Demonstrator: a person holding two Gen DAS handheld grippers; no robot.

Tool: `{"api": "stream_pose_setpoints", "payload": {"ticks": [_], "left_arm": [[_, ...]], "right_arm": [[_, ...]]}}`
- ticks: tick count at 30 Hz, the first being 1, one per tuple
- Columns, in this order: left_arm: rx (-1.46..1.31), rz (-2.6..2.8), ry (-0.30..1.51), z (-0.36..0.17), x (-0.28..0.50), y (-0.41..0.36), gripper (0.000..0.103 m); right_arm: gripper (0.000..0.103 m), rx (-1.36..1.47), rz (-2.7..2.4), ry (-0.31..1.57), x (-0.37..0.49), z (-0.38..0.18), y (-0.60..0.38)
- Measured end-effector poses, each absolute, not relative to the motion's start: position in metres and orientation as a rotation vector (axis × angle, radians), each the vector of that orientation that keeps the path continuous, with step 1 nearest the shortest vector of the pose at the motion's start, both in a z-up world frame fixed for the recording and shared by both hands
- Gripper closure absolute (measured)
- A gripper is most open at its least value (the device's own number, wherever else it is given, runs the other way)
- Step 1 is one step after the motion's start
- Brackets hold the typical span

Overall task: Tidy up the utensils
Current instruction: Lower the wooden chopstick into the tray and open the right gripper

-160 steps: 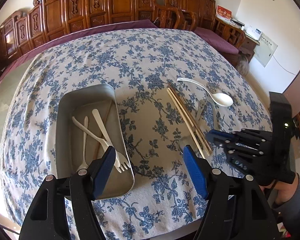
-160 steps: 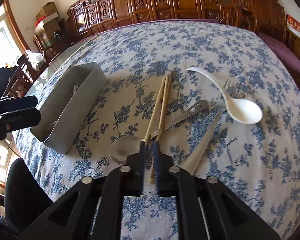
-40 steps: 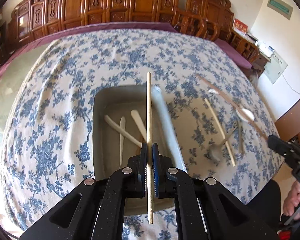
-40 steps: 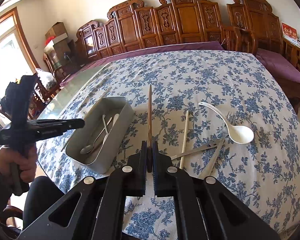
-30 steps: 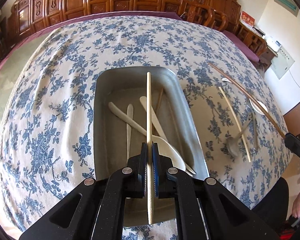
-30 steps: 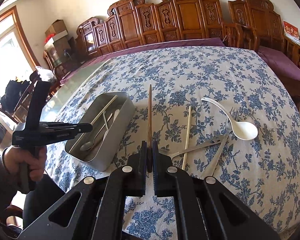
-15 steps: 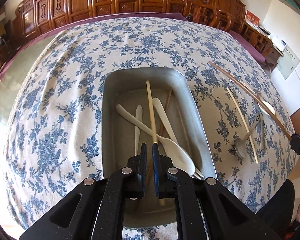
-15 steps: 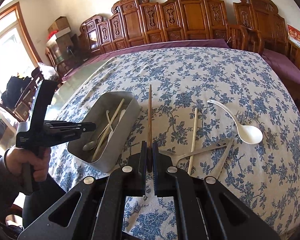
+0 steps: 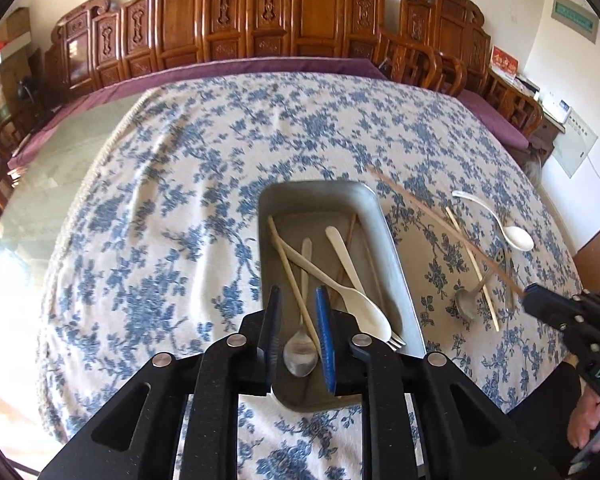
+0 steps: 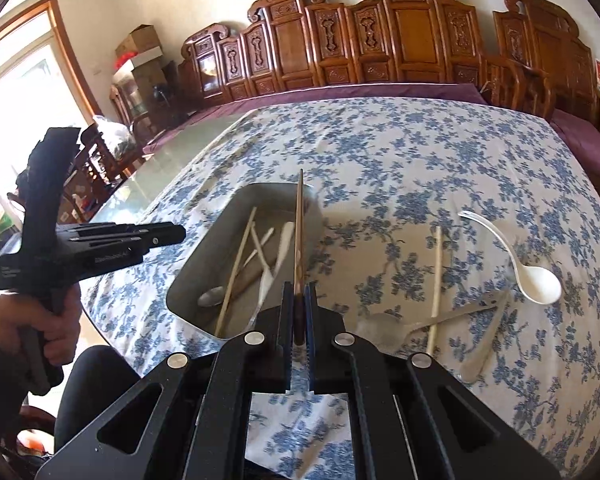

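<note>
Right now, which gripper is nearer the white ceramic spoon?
Right. The right gripper, shut on a dark chopstick, sits between the metal tray and the white ceramic spoon. The left gripper, opening, is over the tray, farther away.

Pale chopstick (image 9: 292,276) — now in tray (image 9: 396,264), left claw (image 9: 298,328) opening.

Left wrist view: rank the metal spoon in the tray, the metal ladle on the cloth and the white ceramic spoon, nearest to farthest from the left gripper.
1. Metal spoon: in the tray, its bowl right between the opening fingers of the left gripper.
2. Metal ladle: on the tablecloth, right of the tray.
3. White ceramic spoon: farther right and farther back on the cloth.
</note>
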State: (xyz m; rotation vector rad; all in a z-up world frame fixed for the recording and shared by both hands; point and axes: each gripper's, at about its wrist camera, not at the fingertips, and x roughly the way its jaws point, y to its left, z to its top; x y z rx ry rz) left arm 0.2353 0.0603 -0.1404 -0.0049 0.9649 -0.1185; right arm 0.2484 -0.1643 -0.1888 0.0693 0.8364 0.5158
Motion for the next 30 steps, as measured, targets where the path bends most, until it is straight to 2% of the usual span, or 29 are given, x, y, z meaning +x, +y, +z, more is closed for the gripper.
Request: {"api": "stream_pose_setpoints", "payload": {"ticks": [13, 30], "left_arm": [[-0.013, -0.087, 0.9, -0.112, 0.215, 0.087, 0.082], [-0.014, -0.058, 0.879, -0.103, 0.203, 0.103, 0.078]], "right_arm": [[0.097, 0.02, 0.556, 0.885, 0.253, -0.201, -0.12], [0.097, -0.012, 0.515, 0.95, 0.281, -0.225, -0.079]]}}
